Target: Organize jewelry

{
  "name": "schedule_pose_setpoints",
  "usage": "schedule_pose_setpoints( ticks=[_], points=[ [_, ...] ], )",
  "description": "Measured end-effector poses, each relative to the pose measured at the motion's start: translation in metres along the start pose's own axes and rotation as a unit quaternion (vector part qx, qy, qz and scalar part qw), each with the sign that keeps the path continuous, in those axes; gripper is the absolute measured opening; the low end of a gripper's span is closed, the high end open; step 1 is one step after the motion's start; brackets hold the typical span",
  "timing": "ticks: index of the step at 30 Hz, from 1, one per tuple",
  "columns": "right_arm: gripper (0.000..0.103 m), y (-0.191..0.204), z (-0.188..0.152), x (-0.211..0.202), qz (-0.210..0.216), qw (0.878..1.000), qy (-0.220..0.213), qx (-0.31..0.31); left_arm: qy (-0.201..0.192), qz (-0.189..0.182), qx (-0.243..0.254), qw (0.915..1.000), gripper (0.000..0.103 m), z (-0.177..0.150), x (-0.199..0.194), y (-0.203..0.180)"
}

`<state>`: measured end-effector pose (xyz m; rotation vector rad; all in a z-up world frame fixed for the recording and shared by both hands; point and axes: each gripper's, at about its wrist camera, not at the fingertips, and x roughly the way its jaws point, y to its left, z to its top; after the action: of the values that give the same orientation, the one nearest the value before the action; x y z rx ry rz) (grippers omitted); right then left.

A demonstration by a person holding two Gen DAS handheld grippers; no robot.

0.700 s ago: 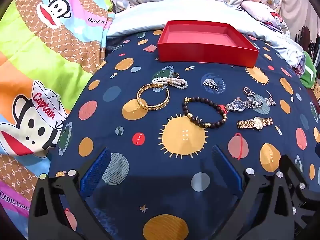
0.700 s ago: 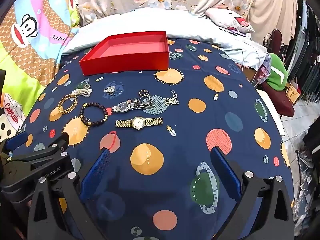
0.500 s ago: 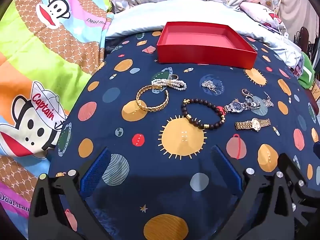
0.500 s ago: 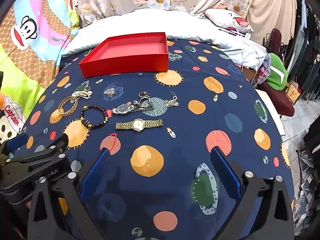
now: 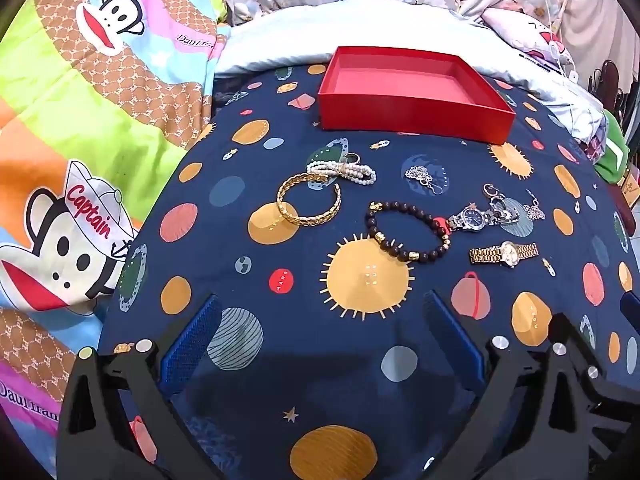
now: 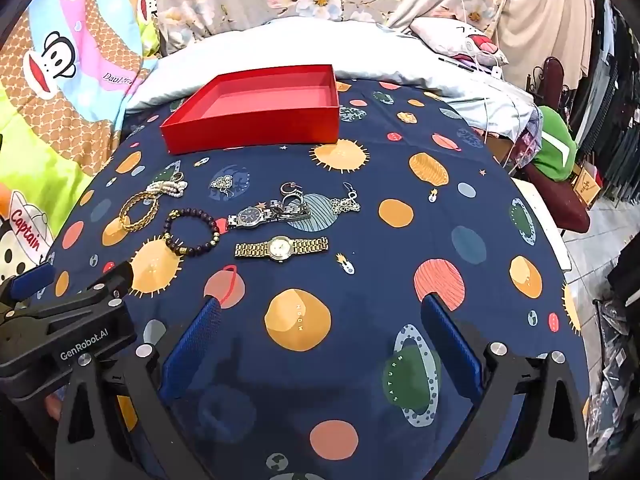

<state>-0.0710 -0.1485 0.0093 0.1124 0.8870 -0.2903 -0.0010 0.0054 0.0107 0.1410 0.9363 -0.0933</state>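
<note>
An empty red box [image 5: 412,92] [image 6: 256,108] stands at the far side of a navy planet-print cloth. In front of it lie a gold bangle [image 5: 308,204] [image 6: 138,210], a pearl bracelet [image 5: 344,170], a dark bead bracelet [image 5: 408,232] [image 6: 192,232], a silver pendant [image 5: 422,176], a silver watch [image 5: 476,216] [image 6: 264,214], a gold watch [image 5: 504,254] [image 6: 282,247] and a silver earring [image 6: 346,204]. My left gripper [image 5: 320,344] is open and empty, short of the bracelets. My right gripper [image 6: 320,344] is open and empty, short of the gold watch.
A monkey-print quilt [image 5: 80,140] lies left of the cloth. White bedding [image 6: 320,44] and a pillow lie behind the box. A green bundle [image 6: 554,156] and a dark red chair sit past the right edge. The left gripper's body [image 6: 64,328] shows at the right wrist view's lower left.
Both grippers have drifted slightly; the jewelry sits a touch lower in the right view. Nothing was taken hold of, and both stay open.
</note>
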Motion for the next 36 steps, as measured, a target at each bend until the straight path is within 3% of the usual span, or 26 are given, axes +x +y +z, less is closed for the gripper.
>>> schedule_pose_setpoints(
  ticks=[36],
  points=[
    [0.098, -0.003, 0.0004, 0.0012, 0.001, 1.0, 0.002, 0.005, 0.004, 0.002, 0.005, 1.0, 0.098, -0.0018, 0.0051, 0.0018]
  ],
)
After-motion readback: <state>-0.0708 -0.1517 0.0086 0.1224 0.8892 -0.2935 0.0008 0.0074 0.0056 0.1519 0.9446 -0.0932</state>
